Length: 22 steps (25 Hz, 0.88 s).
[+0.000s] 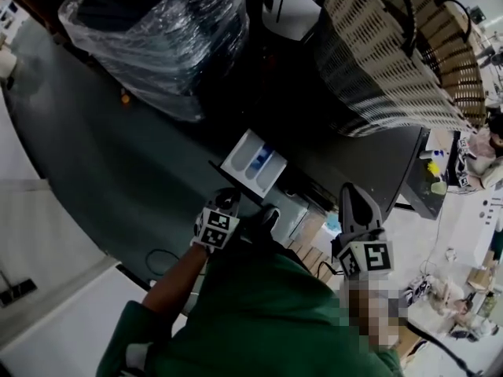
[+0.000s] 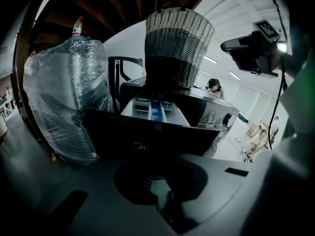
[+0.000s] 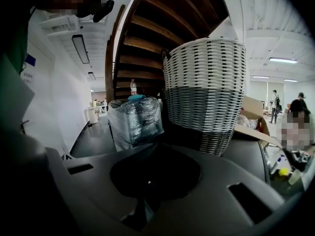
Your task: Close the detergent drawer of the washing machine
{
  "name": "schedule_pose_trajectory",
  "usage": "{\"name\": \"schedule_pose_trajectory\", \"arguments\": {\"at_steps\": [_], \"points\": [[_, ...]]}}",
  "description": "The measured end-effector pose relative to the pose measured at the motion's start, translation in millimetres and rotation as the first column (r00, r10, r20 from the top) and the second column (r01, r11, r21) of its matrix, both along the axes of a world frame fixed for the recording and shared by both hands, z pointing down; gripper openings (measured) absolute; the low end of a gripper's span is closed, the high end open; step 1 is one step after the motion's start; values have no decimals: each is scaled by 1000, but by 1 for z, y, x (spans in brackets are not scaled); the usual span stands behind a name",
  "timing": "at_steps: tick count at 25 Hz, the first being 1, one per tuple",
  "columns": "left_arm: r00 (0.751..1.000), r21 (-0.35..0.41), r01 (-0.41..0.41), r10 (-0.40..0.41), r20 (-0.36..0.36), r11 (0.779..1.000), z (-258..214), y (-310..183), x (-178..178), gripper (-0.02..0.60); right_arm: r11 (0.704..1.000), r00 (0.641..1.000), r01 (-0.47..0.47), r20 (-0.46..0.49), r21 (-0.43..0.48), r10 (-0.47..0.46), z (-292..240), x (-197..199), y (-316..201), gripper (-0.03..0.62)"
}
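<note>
Jaws of the left gripper are together with nothing between them. We read this as deliberate: closing a drawer needs a blunt pushing tip, not a grasp. In the left gripper view the dark front panel of the detergent drawer fills the space straight ahead of the tip. It is very near, but we cannot tell whether it is touching or just short of contact.

The drawer is pulled well out of the washing machine. Its white tray and blue compartment are open to view from above. The gripper is lined up square on the panel and along the tray's length, so a push should run the drawer straight in rather than skew it.

The right gripper also has its jaws together and empty. It is held off to the right, well apart from the drawer and beside the machine's front edge. We judge it is parked there to keep out of the way.

A woven basket stands on top of the machine behind the drawer slot. A plastic-wrapped bundle sits to the left. Neither lies in the drawer's travel path.

The task is not yet done, and the push is the step in hand. An off-centre push is a risk, since it might jam the tray.
</note>
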<state>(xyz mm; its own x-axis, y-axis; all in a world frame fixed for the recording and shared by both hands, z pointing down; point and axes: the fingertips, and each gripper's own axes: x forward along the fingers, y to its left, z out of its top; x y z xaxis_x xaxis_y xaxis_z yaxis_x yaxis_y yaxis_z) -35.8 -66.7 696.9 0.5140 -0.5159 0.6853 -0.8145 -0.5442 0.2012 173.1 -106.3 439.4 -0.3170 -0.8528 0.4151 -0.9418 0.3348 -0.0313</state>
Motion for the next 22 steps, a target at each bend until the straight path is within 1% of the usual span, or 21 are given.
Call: {"name": "schedule_pose_trajectory", "arguments": {"at_steps": [3, 5, 8, 14, 22], "points": [[1000, -27, 9, -9, -17, 1000, 0, -3, -1, 29, 1000, 1000, -14, 0, 4, 14, -2, 1, -3, 21], [1000, -33, -4, 3, -24, 999, 0, -6, 1, 29, 1000, 1000, -22, 3, 2, 22, -1, 2, -5, 21], [999, -28, -27, 27, -28, 999, -2, -15, 9, 29, 999, 999, -37, 9, -7, 37, 0, 3, -7, 21], [998, -17, -40, 39, -54, 999, -4, -45, 28, 29, 998, 998, -63, 0, -12, 63, -2, 4, -13, 21], [994, 2, -88, 88, -58, 996, -5, -78, 48, 29, 994, 995, -104, -6, -28, 104, 4, 17, -26, 21]]}}
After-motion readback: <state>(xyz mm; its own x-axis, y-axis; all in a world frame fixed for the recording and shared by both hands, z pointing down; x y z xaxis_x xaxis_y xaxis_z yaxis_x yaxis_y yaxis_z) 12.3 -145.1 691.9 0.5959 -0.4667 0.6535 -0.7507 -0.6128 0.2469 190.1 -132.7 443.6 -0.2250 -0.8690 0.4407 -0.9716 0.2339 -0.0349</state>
